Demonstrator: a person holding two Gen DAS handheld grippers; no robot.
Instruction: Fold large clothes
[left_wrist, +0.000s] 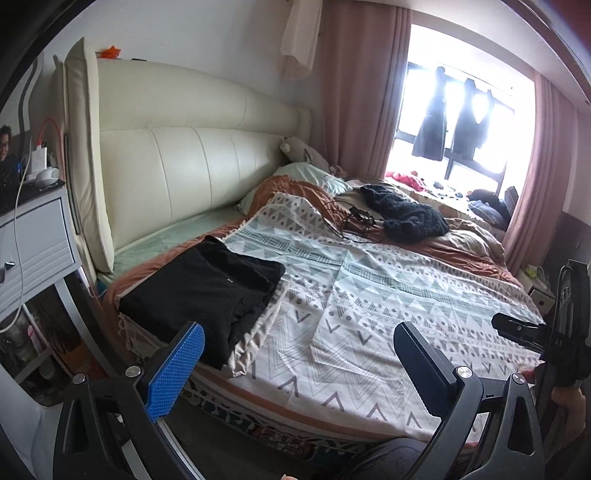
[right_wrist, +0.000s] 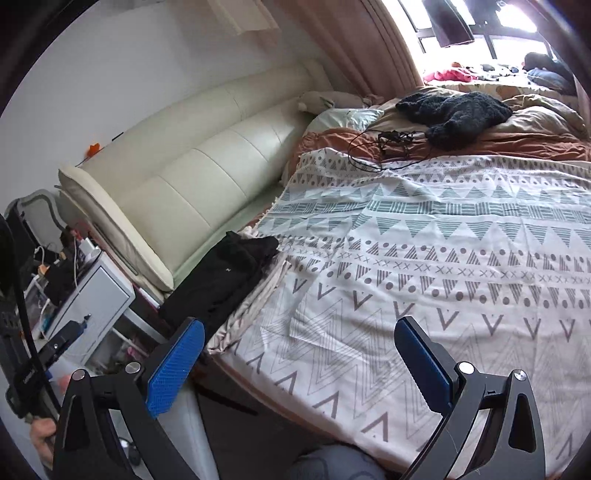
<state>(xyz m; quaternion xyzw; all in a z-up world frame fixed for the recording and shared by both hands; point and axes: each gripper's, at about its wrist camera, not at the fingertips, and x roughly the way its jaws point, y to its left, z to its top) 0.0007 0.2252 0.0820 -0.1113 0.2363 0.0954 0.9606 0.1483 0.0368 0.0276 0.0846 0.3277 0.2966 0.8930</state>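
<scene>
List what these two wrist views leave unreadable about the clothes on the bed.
- Folded black garment: type and small white mark too small to tell in both views.
- Pale cloth beneath it: mostly covered by the garment.
- Dark knit at the far side: bunched, shape unclear.
- Hanging clothes at the window: washed out by backlight.

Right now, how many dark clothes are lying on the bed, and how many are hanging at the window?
Folded black garment on the bed: 1
Dark knitted garment on the bed: 1
Dark clothes hanging at the window: 2
Total: 4
</scene>
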